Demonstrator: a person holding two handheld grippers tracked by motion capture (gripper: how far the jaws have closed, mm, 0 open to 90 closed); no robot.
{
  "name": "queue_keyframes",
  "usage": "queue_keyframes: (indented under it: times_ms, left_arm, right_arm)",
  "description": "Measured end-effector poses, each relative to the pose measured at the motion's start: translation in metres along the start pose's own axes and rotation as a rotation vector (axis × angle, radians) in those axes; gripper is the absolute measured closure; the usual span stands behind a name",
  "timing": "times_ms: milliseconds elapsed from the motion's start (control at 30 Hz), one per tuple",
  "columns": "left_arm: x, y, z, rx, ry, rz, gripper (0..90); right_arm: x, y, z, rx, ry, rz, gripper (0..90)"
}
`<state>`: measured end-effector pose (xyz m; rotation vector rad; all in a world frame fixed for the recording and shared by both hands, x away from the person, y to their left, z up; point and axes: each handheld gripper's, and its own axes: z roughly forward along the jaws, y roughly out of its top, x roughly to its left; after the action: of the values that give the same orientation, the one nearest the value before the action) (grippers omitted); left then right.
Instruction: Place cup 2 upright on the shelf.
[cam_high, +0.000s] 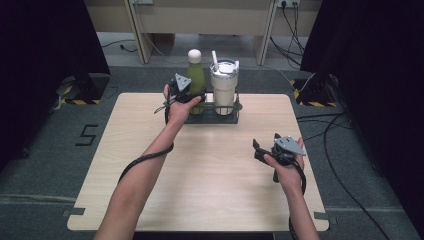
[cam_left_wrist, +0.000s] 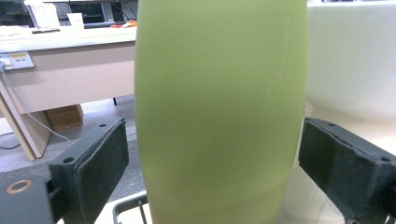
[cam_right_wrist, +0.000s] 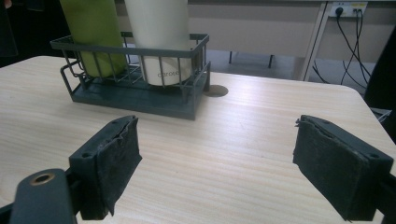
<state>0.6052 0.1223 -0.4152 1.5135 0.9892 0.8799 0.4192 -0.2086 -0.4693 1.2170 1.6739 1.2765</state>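
High view: A light wooden square table (cam_high: 200, 180) is seen on a grey floor. A dark wire basket (cam_high: 212, 116) is set at the middle of the table's far edge. A green bottle with a rounded cream cap (cam_high: 196, 75) is held upright in the basket's left part, and a white insulated tumbler with a straw (cam_high: 223, 85) in its right part; the two are just beside each other. The left gripper (cam_high: 192, 96) is held at the green bottle, over the basket's left end. The right gripper (cam_high: 261, 150) is held near the table's right edge, well apart from the basket. The near half and the left side of the table are left bare.

Left gripper view: The green bottle (cam_left_wrist: 219, 112) is seen between the two black jaws. The jaws are spread wide; a gap is visible between each pad and the bottle's wall, so no contact is made. A section of the basket's wire rim (cam_left_wrist: 128, 205) is seen at the lower left, and the tumbler's white wall (cam_left_wrist: 350, 60) at the right.

Right gripper view: The jaws are spread wide with nothing between them, above bare tabletop (cam_right_wrist: 224, 154). The basket (cam_right_wrist: 135, 95) is seen farther off, near the table's far edge, with the bottle (cam_right_wrist: 93, 32) and the tumbler (cam_right_wrist: 161, 42) inside. A round cut-out (cam_right_wrist: 215, 90) is seen in the tabletop just beside the basket's corner.
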Motion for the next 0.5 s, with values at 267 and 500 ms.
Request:
queue_keyframes:
  times_ms: [267,500]
  left_arm:
    - [0.000,0.000,-0.010,-0.006,-0.001,0.016,7.2]
    - [0.003,0.002,-0.022,-0.014,-0.003,0.035,6.7]
  right_arm:
    - [0.000,0.000,0.000,-0.002,0.000,-0.003,14.5]
    - [0.002,0.000,0.000,0.001,0.000,-0.006,14.5]
